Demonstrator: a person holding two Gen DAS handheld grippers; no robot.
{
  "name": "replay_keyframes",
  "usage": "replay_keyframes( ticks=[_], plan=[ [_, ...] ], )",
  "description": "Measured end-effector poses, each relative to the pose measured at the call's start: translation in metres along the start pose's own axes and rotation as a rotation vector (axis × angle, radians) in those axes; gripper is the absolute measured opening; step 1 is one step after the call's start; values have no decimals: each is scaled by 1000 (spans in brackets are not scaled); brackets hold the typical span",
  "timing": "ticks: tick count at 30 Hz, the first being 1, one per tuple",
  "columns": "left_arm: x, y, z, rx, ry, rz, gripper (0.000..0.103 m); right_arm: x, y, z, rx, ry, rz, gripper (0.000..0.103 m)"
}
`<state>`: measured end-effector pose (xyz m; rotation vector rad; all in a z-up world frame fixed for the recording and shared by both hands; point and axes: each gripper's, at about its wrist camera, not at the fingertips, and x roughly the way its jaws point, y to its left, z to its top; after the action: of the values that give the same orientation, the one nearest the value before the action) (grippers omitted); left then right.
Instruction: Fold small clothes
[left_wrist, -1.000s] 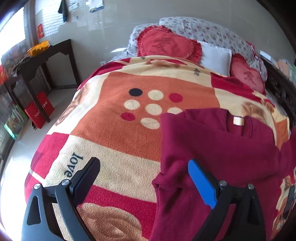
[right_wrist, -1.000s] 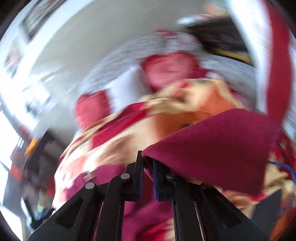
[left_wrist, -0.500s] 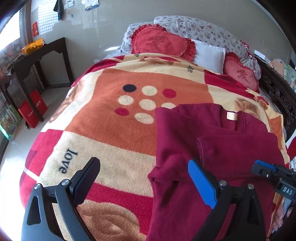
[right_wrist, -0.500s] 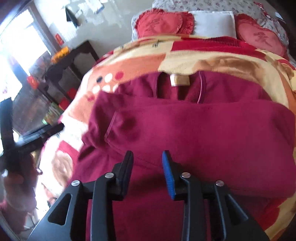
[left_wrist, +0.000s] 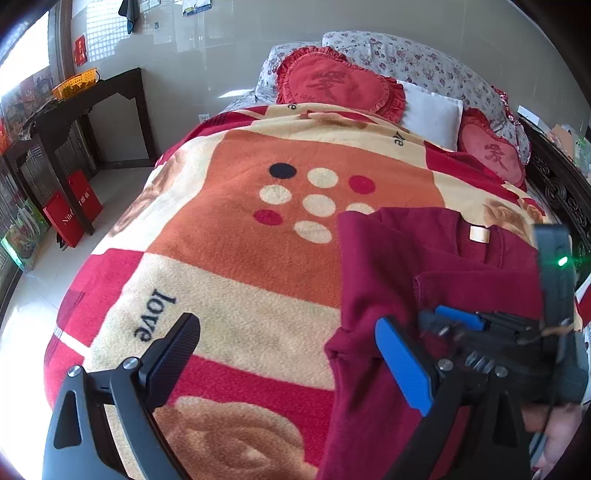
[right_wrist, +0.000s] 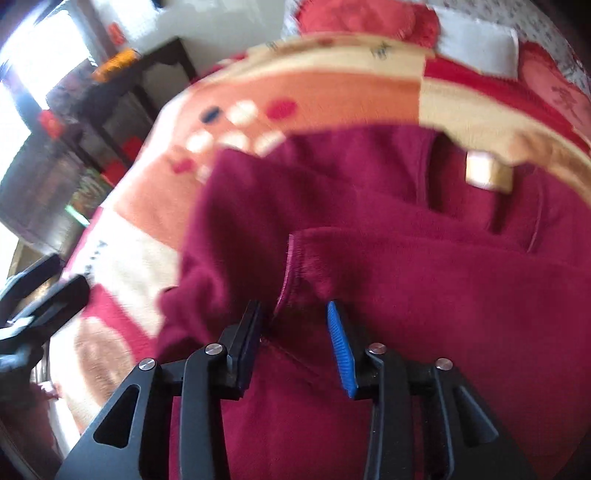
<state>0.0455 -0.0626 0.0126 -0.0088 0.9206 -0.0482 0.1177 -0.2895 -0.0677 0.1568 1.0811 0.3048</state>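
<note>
A dark red sweater (left_wrist: 388, 266) lies on the patterned blanket (left_wrist: 229, 236), its collar tag (left_wrist: 479, 234) toward the pillows and one sleeve (left_wrist: 480, 288) folded across its chest. My left gripper (left_wrist: 291, 354) is open and empty, hovering over the sweater's left edge. My right gripper (right_wrist: 293, 332) is open just above the folded sleeve's cuff (right_wrist: 291, 258), holding nothing. It also shows in the left wrist view (left_wrist: 458, 321) at the right. In the right wrist view the sweater (right_wrist: 406, 295) fills the frame, blurred.
Two red heart cushions (left_wrist: 340, 85) and a white pillow (left_wrist: 432, 110) lie at the bed's head. A dark side table (left_wrist: 74, 107) with a yellow basket (left_wrist: 74, 83) stands left by the wall. Red bags (left_wrist: 72, 210) sit on the floor beneath it.
My right gripper carried the sleeve across the sweater, laid it on the chest, opened and let go. It now sits low over the cuff. My left gripper stayed open, almost still.
</note>
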Motion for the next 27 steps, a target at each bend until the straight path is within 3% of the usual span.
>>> replay_keyframes(
  ticks=[3,6,10,15,17,22,25,27],
  plan=[
    [-3,8,1,-6,-15,7,99,-24,-3,7,55,-76,65,0],
    [-5,14,3,-21,-25,5,99,-42,15,19,11,-143,93,0],
    [-6,21,4,-46,-25,15,99,-28,35,30,26,-130,203,0],
    [-2,17,3,-37,-14,14,99,3,39,19,2,-10,210,0],
    [-1,12,3,-28,-15,8,99,-16,25,11,-4,-37,212,10],
    [5,-6,3,-5,-9,-8,99,-94,-45,-19,30,-148,54,14],
    [12,-18,3,9,3,-15,99,-132,-94,-35,90,-208,-124,15],
    [18,-26,4,17,15,-17,99,-145,-125,-43,142,-216,-187,15]
  ],
)
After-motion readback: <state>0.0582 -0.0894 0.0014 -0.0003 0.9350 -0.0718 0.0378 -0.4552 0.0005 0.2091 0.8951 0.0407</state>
